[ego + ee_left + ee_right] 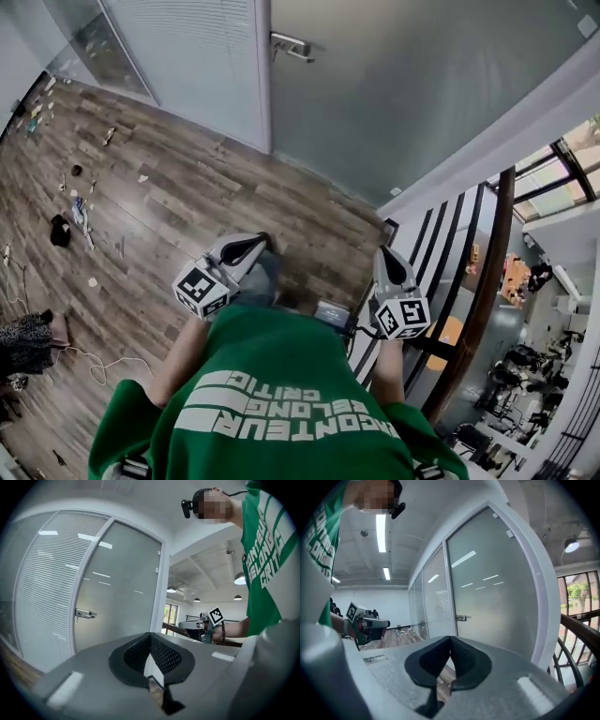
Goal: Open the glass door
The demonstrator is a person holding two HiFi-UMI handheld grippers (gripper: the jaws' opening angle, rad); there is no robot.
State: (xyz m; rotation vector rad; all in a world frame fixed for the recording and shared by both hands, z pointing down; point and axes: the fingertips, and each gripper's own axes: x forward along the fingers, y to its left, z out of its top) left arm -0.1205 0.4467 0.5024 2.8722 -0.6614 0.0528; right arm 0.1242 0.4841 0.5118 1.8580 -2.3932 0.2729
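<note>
Head view: glass door (412, 84) stands upright at the top of frame, tall axis vertical, frosted, sitting flush in its white frame, so it looks shut. Door handle (291, 45) is on the door's left edge, right beside the blinds panel (197, 66). The lever lies level, long axis horizontal, pointing from that edge twd the door's middle.

Left gripper (251, 246) is held out in front of the green shirt (272, 403), aimed at the door and well apart from it. Left gripper view: jaws pressed together at the tips, nothing btwn them, handle (84, 614) small and far off to the left on the door (117, 588).

Right gripper (390, 262) is just beside the railing (450, 281), also nose twd the door with no contact. Right gripper view: jaws closed tip to tip and empty, door (497, 592) filling the middle, handle (461, 618) just above the jaw tips in frame but far beyond them.

Each gripper shows in the other's view, marker cube up. Wooden floor (169, 197) runs btwn person and door, with small bits of litter (61, 230) at far left.
</note>
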